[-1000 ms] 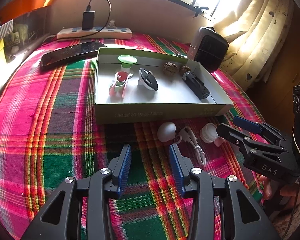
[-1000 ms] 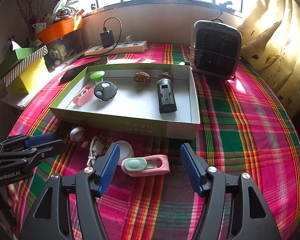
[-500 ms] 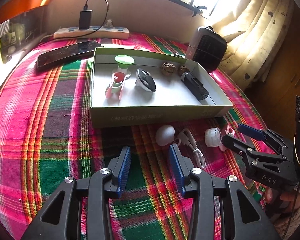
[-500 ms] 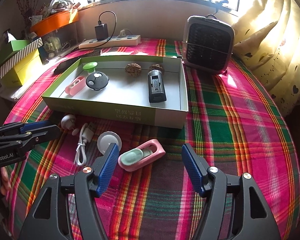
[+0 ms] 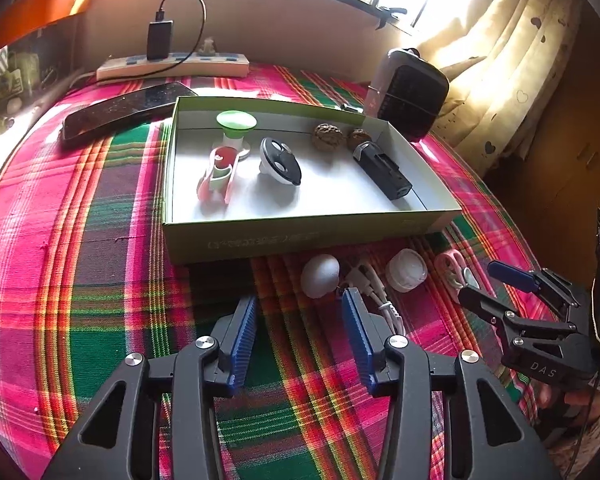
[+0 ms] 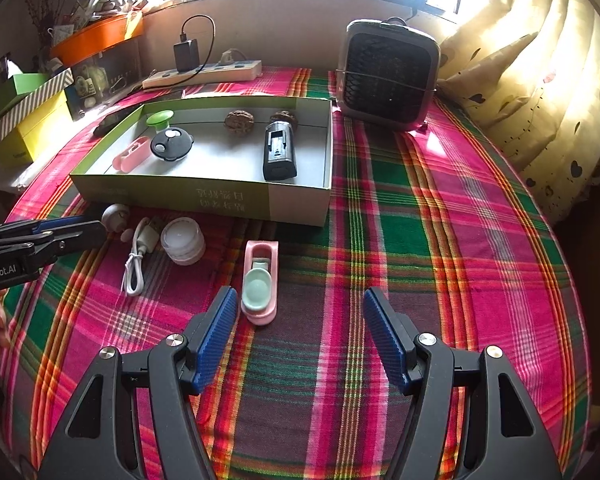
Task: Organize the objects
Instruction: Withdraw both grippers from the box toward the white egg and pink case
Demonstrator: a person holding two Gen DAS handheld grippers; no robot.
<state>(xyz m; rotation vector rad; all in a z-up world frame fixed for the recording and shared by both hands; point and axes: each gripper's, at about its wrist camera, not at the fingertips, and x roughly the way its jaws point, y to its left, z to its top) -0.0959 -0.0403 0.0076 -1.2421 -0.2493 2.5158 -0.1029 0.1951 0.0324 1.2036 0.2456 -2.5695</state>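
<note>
Right wrist view showed the right gripper [image 6: 300,332] spread wide and holding nothing, with a pink-and-mint clip [image 6: 260,284] lying on the plaid tablecloth [image 6: 440,248] just beside its left finger. Left wrist view showed the left gripper [image 5: 300,332] parted at a middling width, also empty, behind a white egg-shaped piece [image 5: 320,276], a white cable [image 5: 374,290] and a small white jar [image 5: 406,270]. All four lay along the near wall of the open box [image 5: 300,236], outside it.
</note>
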